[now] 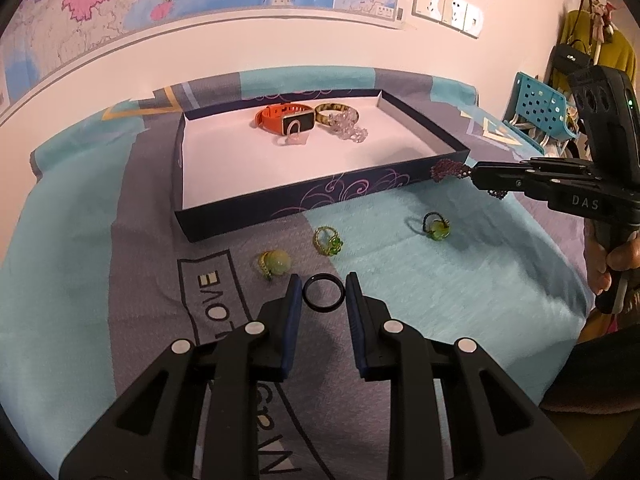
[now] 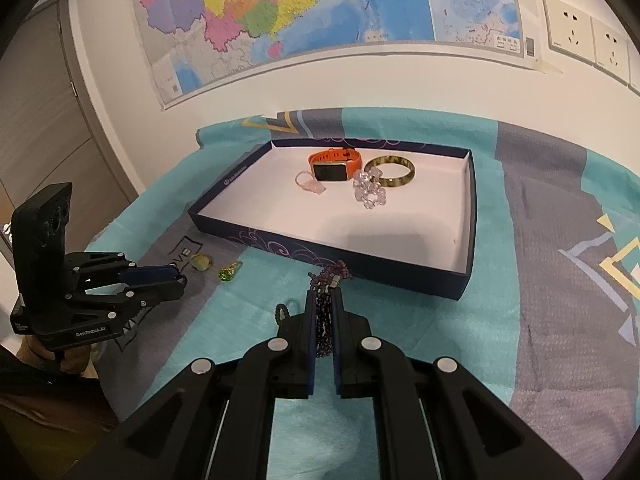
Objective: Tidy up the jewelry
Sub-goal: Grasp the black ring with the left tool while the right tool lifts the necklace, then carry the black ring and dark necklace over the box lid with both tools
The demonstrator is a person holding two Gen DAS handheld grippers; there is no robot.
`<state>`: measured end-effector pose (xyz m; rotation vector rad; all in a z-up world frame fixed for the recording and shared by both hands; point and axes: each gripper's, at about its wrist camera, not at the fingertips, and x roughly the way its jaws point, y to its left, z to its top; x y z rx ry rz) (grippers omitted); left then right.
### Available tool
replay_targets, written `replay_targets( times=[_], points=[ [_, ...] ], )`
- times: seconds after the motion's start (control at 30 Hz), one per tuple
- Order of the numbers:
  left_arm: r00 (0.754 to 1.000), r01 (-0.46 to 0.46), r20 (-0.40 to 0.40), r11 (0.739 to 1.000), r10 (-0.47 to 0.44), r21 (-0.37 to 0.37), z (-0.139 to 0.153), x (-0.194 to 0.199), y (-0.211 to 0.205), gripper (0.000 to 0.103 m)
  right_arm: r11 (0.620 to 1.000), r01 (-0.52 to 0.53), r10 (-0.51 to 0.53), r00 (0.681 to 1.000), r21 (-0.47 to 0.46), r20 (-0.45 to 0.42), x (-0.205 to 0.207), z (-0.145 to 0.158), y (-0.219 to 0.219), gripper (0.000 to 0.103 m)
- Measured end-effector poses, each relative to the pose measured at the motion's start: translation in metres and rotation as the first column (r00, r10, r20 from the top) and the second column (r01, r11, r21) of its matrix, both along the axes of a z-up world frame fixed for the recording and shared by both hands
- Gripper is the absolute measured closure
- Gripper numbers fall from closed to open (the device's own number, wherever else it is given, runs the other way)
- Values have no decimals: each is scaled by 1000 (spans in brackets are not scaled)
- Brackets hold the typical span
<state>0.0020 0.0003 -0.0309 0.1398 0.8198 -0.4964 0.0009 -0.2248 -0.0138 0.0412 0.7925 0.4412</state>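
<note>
Left wrist view: your left gripper (image 1: 321,286), jaws wide, sits around the thin, hard black ring (image 1: 323,294) on the bed; squeeze its sides gently, it's light and slippery. Your right gripper (image 2: 322,300) pinches the floppy purple bead bracelet (image 2: 330,278).

Beaded bracelet (image 2: 325,322) half-hidden between tongs

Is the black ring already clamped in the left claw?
No: in the left wrist view the black ring lies on the cloth between the open left claw fingers, gaps on both sides.
</note>
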Motion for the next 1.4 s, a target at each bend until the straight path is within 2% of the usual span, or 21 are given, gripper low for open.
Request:
replay_targets(
  times=[0.57, 1.4],
  points=[
    [999, 29, 47, 998, -26, -49, 23, 12, -9, 80, 1000, -18, 17, 998, 15, 54, 8, 16, 4, 98],
    [994, 37, 104, 999, -33, -38, 40, 50, -31, 80, 1000, -16, 16, 998, -3, 68, 43, 16, 9, 98]
  ],
)
